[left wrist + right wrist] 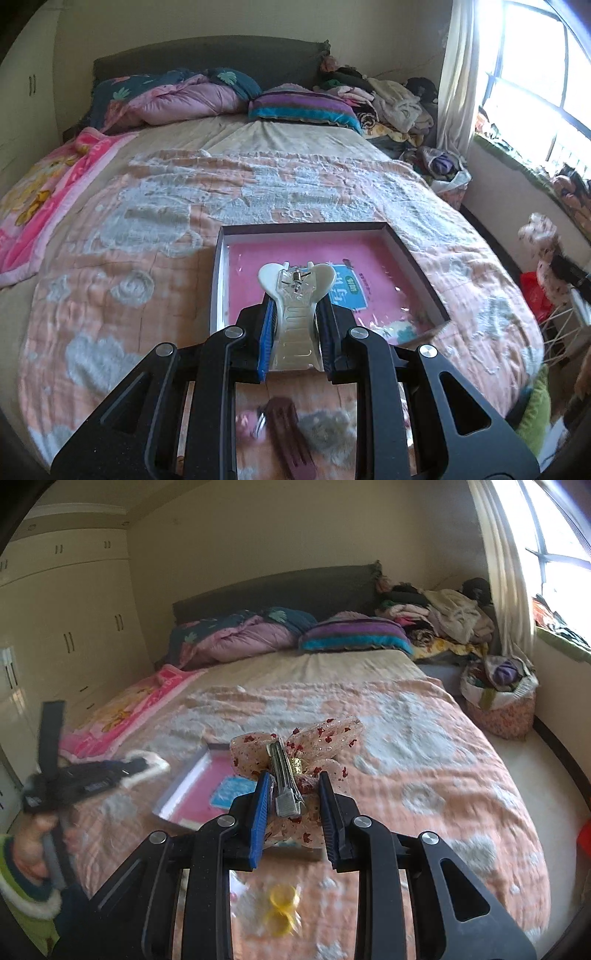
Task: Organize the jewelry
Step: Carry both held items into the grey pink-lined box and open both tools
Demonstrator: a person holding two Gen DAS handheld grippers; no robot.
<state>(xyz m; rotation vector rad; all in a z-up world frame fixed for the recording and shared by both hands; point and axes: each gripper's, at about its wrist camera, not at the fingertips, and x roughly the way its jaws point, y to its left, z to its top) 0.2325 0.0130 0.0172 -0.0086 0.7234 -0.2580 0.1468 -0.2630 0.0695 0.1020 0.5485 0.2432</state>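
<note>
My left gripper [295,317] is shut on a white claw hair clip [296,295] and holds it above the near edge of a shallow box with a pink lining [417,266] on the bed. My right gripper [293,805] is shut on a sheer bow hair clip with red specks [325,738], its metal clasp facing up, held above the bedspread to the right of the box [192,786]. The left gripper with its white clip also shows blurred at the left of the right wrist view [110,771].
A dark red hair clip [288,432] lies on the bedspread below my left gripper. Yellow rings [282,904] lie below my right gripper. Pillows and a clothes pile sit at the bed's head. A fabric basket [509,701] stands right of the bed.
</note>
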